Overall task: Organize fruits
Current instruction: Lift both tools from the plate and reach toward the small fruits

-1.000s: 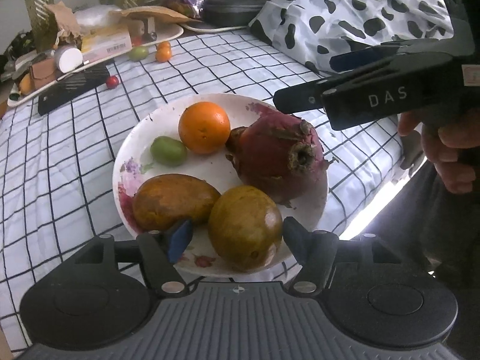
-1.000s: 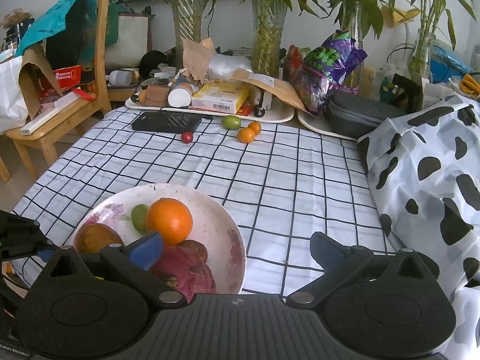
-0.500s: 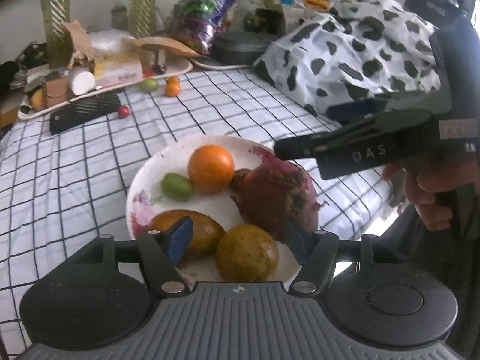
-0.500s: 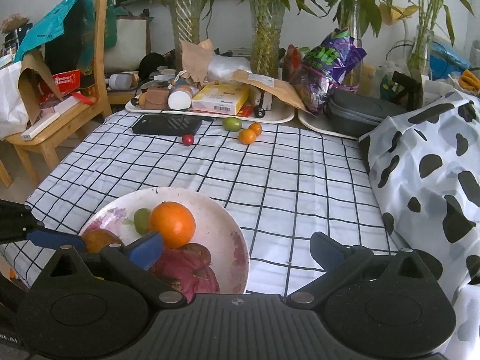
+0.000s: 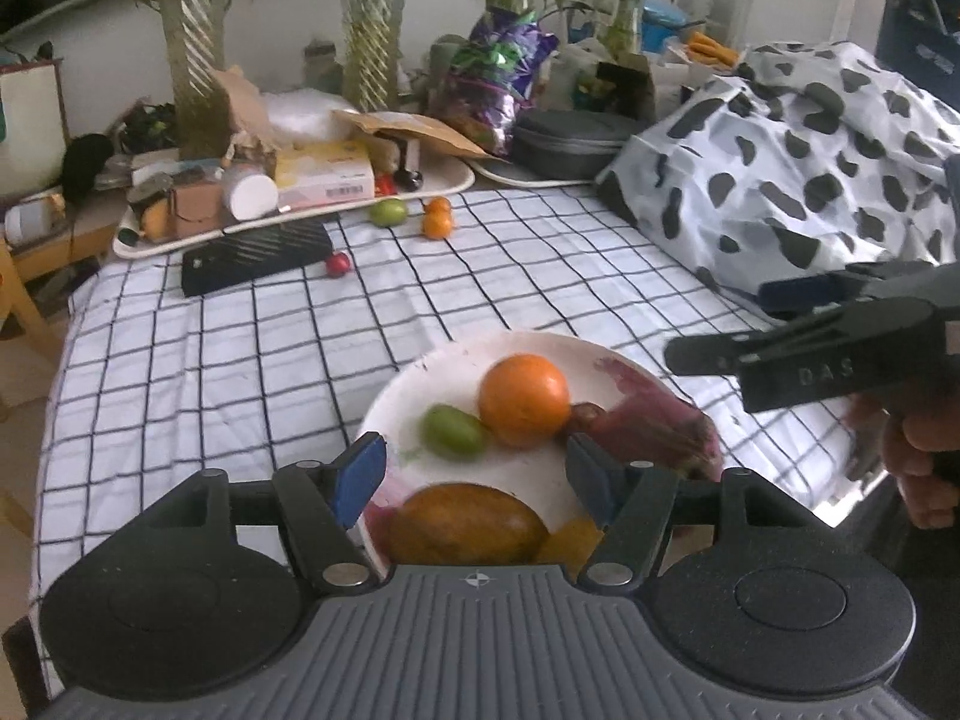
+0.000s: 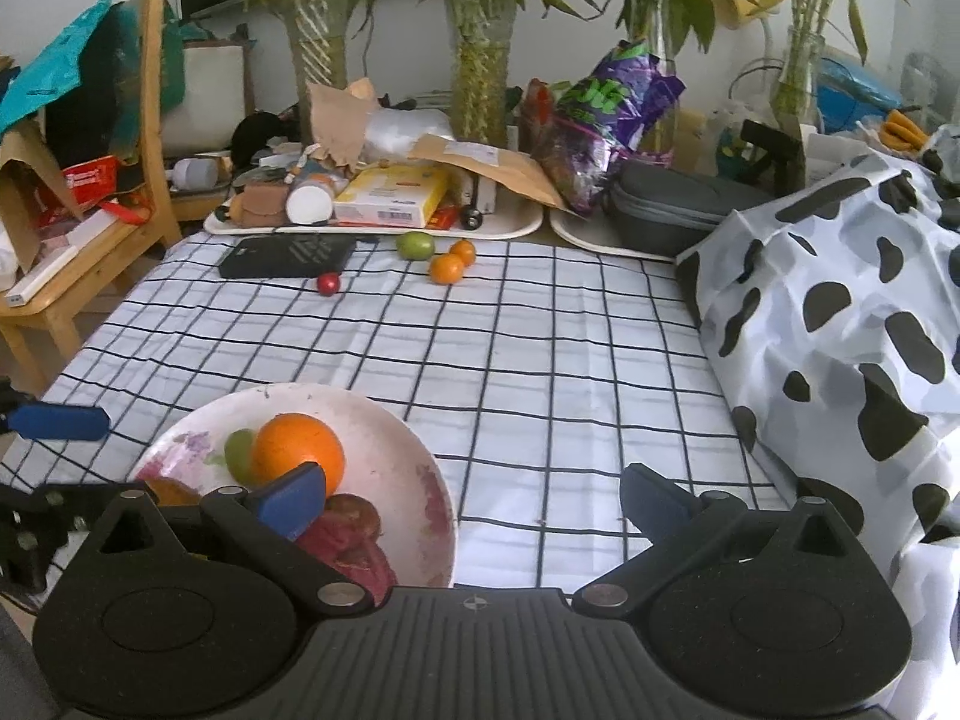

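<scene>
Grippers first: our left gripper [image 5: 474, 471] jaws apart, empty, hanging over plate [image 5: 414, 384]; right gripper [image 6: 471, 495] spread wide, empty, beside it. Plate holds orange [image 5: 524, 399], green fruit [image 5: 453, 432], dragon fruit [image 5: 654, 426], brown fruit [image 5: 471, 522], likely our collection point. Versus a second ago we've lifted and tilted left view up. Far side: loose green fruit [image 6: 415, 246], two small oranges [image 6: 453, 262], red fruit [image 6: 328, 284] uncollected, probably next.

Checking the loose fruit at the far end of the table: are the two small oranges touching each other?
Touching. In the right wrist view the nearer small orange overlaps the farther one with no cloth between them; the left wrist view shows the same.
</scene>
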`<state>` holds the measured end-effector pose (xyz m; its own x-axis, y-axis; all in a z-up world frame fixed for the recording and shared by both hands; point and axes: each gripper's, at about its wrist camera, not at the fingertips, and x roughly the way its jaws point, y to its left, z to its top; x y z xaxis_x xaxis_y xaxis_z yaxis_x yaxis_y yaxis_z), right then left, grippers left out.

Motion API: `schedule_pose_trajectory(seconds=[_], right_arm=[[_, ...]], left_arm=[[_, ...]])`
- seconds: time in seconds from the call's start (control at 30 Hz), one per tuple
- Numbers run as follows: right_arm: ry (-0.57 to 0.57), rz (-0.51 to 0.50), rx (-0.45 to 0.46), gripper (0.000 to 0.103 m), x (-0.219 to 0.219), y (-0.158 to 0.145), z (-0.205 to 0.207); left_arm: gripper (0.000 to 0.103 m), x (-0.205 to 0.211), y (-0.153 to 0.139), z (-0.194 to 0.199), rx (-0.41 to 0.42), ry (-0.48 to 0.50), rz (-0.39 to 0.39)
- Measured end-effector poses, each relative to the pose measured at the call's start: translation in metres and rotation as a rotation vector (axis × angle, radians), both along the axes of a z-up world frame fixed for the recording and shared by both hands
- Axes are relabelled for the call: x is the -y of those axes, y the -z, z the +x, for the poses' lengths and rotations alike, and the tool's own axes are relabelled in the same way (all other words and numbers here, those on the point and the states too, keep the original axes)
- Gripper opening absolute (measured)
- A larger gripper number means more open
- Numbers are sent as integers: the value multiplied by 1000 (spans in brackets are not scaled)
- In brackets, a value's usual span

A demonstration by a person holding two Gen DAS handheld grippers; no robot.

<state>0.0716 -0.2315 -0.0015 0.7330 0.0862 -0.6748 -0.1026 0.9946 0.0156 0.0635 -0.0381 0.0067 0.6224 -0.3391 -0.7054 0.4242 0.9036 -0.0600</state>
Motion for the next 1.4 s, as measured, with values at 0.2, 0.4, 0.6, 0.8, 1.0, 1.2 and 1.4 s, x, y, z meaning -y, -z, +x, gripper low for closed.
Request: schedule_pose_trajectory(seconds=[0.2,0.4,0.6,0.8,1.0,1.2,1.4], right_arm=[[13,-18,1,103,1,2,6],[47,-21,9,103,6,3,17],[77,-25,8,103,11,4,35],[70,-40,7,103,10,6,54],[37,-50,1,103,5,9,75],[-7,-63,3,103,-2,13,96],[-30,-68,-6,103,-5,18,121]], left_arm=[[65,2,-1,14,19,0,21],[65,4,0,32,31,10,35],[65,7,2,49,38,25,51],[65,6,4,68,48,23,58],[64,7,6,88,76,28,66],[64,5,9,110,95,23,70],[58,3,16,133,109,18,84]])
